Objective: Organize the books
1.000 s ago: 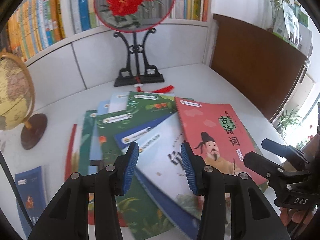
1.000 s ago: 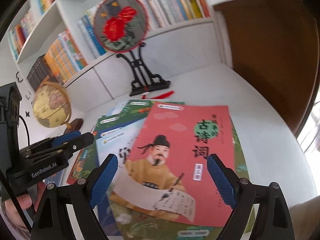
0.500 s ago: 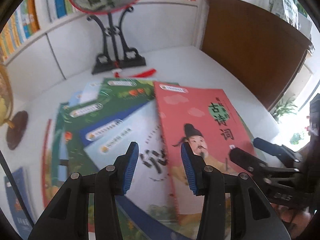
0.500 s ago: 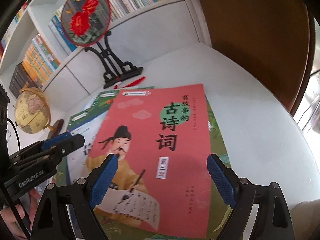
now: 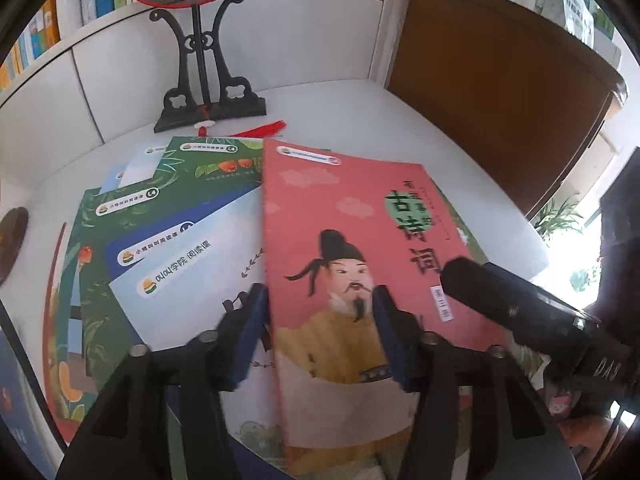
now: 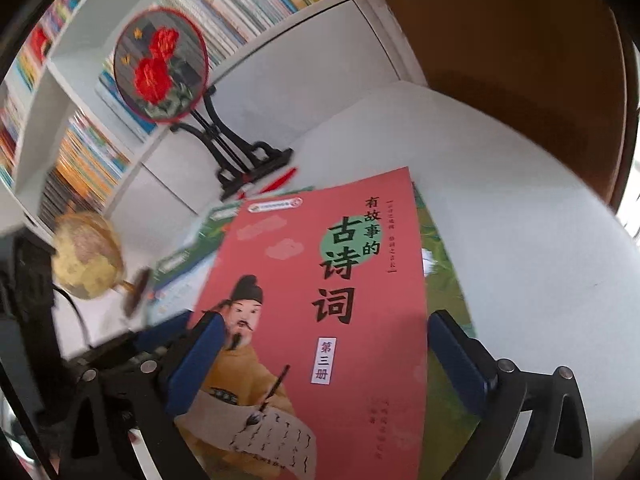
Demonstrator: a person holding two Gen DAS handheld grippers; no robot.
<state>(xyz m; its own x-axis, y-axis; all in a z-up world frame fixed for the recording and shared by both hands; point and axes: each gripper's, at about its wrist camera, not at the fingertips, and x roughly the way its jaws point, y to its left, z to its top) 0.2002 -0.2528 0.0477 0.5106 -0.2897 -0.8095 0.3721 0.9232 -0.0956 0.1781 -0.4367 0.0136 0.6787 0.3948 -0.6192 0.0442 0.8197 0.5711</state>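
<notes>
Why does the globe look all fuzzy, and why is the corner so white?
Right wrist view: the globe and bookshelf are smeared by motion blur, while the red book stays readable. Left wrist view: window light glares white at the right edge.

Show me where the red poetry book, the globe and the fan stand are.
red poetry book (image 6: 320, 300), right wrist view, middle of its cover.
globe (image 6: 86, 260), right wrist view, on the sphere.
fan stand (image 5: 210, 104), left wrist view, on its black base.

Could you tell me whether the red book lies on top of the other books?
Yes, the red book overlaps the green and blue books fanned beneath it.
</notes>
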